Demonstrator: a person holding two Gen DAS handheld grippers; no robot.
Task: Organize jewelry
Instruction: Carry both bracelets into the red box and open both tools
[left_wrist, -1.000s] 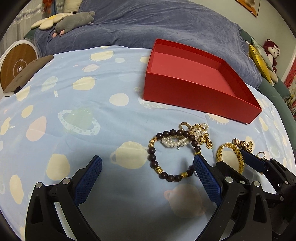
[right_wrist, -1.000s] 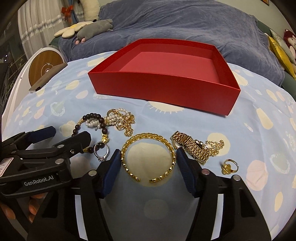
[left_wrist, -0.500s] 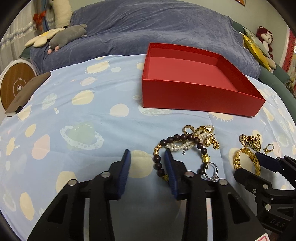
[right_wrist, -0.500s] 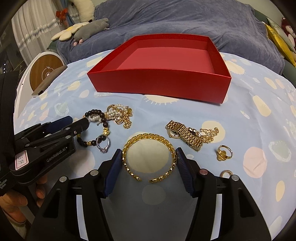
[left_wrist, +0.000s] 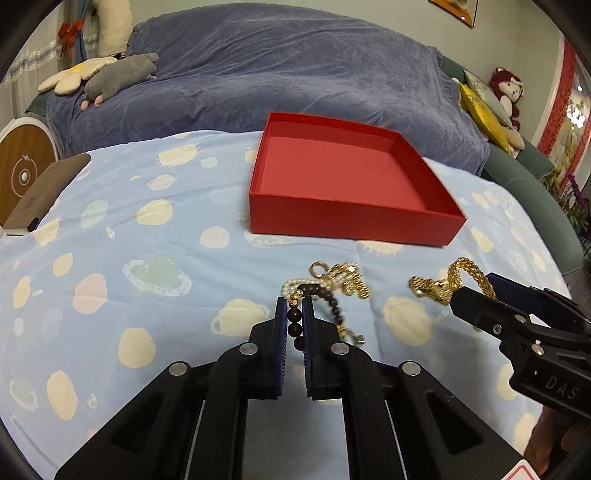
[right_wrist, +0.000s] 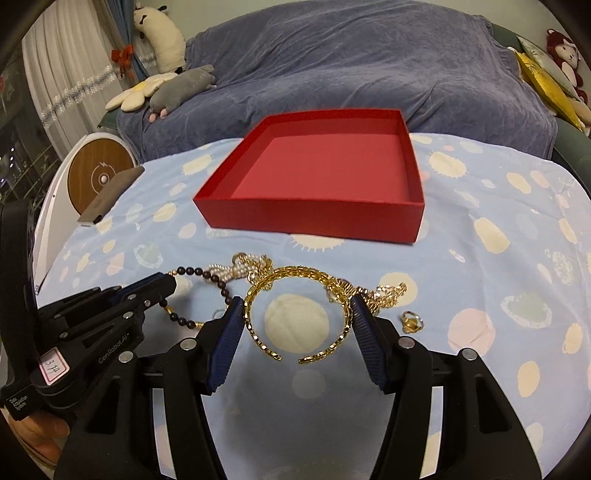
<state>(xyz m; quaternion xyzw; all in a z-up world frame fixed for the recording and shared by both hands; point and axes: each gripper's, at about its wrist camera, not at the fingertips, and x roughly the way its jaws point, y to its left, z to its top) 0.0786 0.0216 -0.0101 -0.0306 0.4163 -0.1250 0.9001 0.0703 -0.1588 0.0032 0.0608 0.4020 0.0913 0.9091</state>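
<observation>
The dark bead bracelet (left_wrist: 295, 325) sits pinched between the blue pads of the left gripper (left_wrist: 294, 314), whose jaws have just been closing and now clamp narrow on a few beads, while the rest of the strand trails down to the cloth and runs into the pearl and gold tangle (left_wrist: 338, 278) just ahead. The gold cuff bangle (right_wrist: 299, 310) is held across its width by the right gripper (right_wrist: 297, 314), jaws about half way apart with both pads pressed on the bangle's sides and its open ends pointing back toward the camera. Both pieces look just clear of the blue patterned cloth (left_wrist: 147, 229), and the empty red box (left_wrist: 351, 177) stands well beyond them. To do this lift well, the bead strand should probably rise slowly and straight, since it seems to be hooked in the pearls and could drag the whole heap along; a small shake may free it. The bangle looks springy, so the squeeze should stay even or it may pop out. The gold watch chain (right_wrist: 384, 293) lies touching or just beside the right pad and might snag. Each piece should then be carried over the near wall of the box and let down low.
</observation>
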